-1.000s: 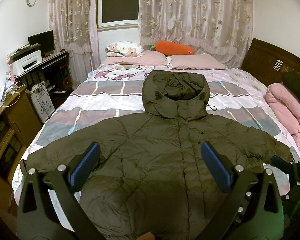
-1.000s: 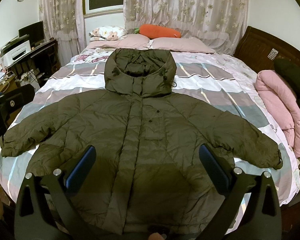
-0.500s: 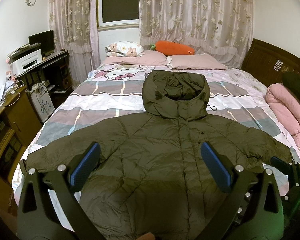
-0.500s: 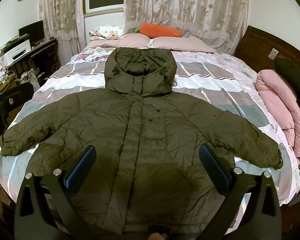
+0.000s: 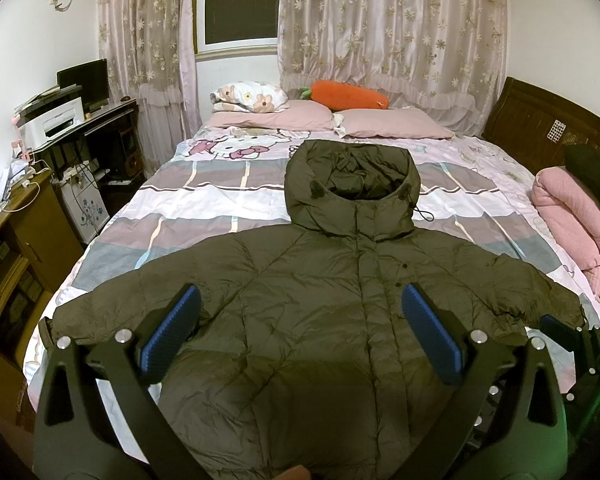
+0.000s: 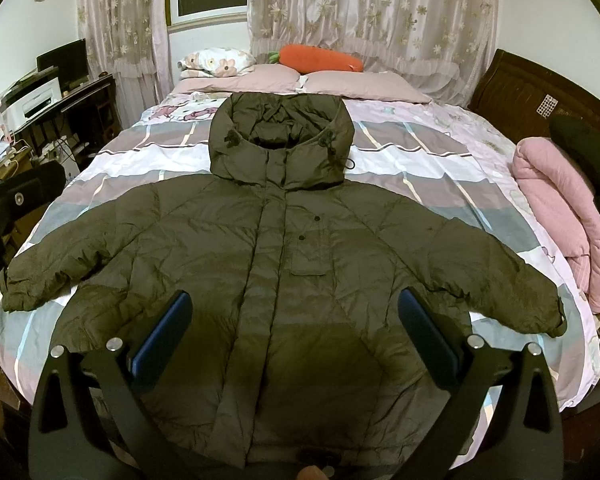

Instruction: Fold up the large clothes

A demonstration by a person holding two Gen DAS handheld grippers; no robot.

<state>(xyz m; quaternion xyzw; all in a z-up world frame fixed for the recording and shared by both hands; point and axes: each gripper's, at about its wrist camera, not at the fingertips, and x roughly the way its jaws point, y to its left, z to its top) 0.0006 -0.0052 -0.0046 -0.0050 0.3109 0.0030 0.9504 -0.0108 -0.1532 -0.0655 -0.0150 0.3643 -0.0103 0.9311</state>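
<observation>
A large olive-green hooded puffer jacket (image 5: 320, 312) lies flat, front up, on the bed, sleeves spread to both sides and hood toward the pillows; it also shows in the right wrist view (image 6: 284, 264). My left gripper (image 5: 300, 332) is open and empty, hovering above the jacket's lower left half. My right gripper (image 6: 294, 332) is open and empty, above the jacket's lower middle. The right gripper shows at the right edge of the left wrist view (image 5: 568, 336), and the left gripper at the left edge of the right wrist view (image 6: 16, 200).
The bed (image 5: 204, 200) has a striped pink and grey cover. Pink pillows (image 5: 396, 122), a floral pillow and an orange carrot plush (image 5: 350, 94) lie at its head. A rolled pink quilt (image 5: 572, 220) lies on the right. A desk with printer (image 5: 56, 124) stands left.
</observation>
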